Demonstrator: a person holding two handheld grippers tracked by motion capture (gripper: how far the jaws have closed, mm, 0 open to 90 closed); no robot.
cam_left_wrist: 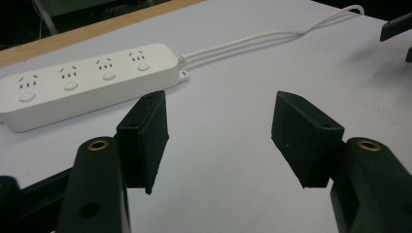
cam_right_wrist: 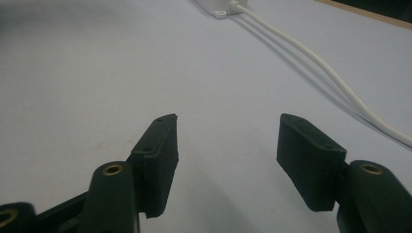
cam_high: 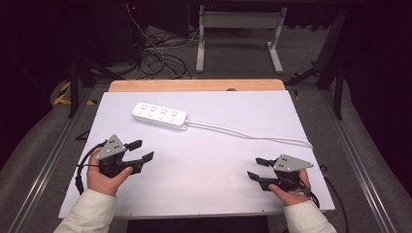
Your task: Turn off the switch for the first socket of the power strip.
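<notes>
Table: white board [cam_high: 204, 165] laid over a wooden top; a strip of the wood [cam_high: 194, 85] shows along the far edge.
Containers: the board carries one loose thing, a power strip.
Power strip [cam_high: 160, 115]: white, four outlets in a row, each with a round button; lies flat at far left-centre of the board, long axis running left to right, slightly angled.
Cord [cam_high: 252, 135]: white, leaves the strip's right end and trails right toward the board's right edge; in the right gripper view it reads as two strands side by side.
Left hand [cam_high: 104, 177]: comes in from the near left in a light sleeve, wrapped around the gripper body from below.
Left gripper [cam_high: 141, 150]: jaws spread wide, nothing between them; pointed right and a little far. Grey three-cornered plate on top.
Right hand [cam_high: 289, 191]: near right, light sleeve, grips from below.
Right gripper [cam_high: 256, 168]: jaws spread wide, holding nothing; pointed left.
Strip vs left gripper: strip lies farther off, apart from the jaw tips, no contact.
Strip vs right gripper: well apart, to the far left; cord passes on the far side of it.
Floor beyond: tangle of dark cables [cam_high: 155, 58] and a white frame leg [cam_high: 200, 48].
</notes>
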